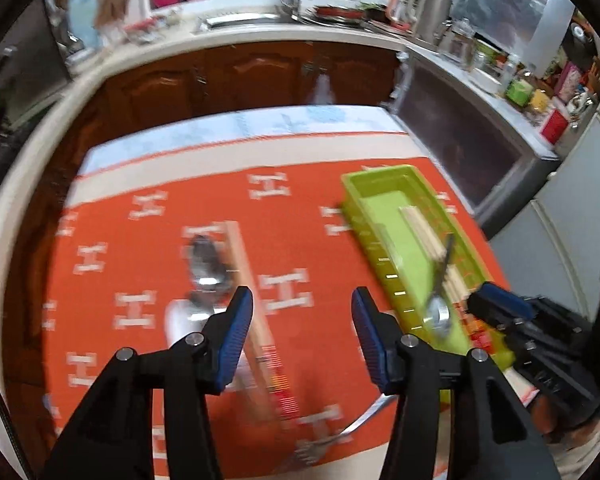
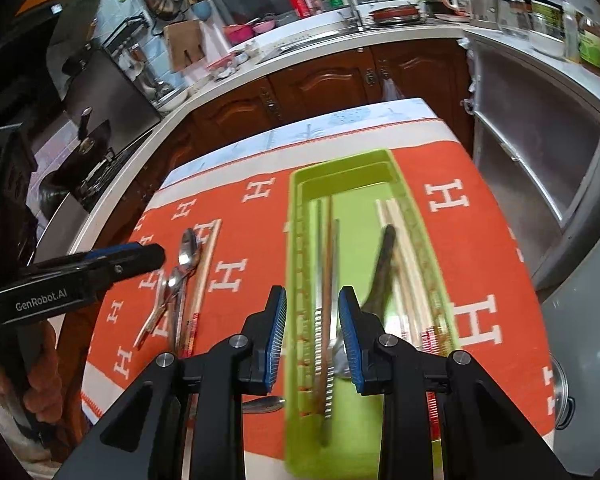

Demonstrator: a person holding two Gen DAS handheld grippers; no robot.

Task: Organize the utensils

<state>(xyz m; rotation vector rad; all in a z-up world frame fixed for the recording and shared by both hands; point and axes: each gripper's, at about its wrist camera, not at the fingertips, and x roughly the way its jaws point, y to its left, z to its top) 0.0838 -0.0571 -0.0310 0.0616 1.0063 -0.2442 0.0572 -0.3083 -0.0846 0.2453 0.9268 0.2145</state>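
Observation:
A green utensil tray (image 2: pixel 300 264) (image 1: pixel 350 184) lies on the orange cloth and holds wooden chopsticks (image 2: pixel 404 240) (image 1: pixel 424 232), metal chopsticks (image 2: pixel 326 280) and a dark-handled spoon (image 2: pixel 384 268) (image 1: pixel 440 304). My right gripper (image 2: pixel 312 320) is open and empty above the tray's near half. Two metal spoons (image 2: pixel 188 252) (image 1: pixel 206 264), another metal utensil and a pair of wooden chopsticks (image 2: pixel 204 272) (image 1: pixel 248 280) lie on the cloth left of the tray. My left gripper (image 1: pixel 302 316) is open and empty above the cloth, between these and the tray. A fork (image 1: pixel 340 432) lies near the front edge.
The orange cloth with white H marks (image 2: pixel 460 184) covers a small table. A white countertop with brown cabinets (image 2: pixel 320 76) curves behind it. A steel appliance (image 2: pixel 540 152) stands to the right. A spoon bowl (image 2: pixel 264 404) lies by the tray's near left side.

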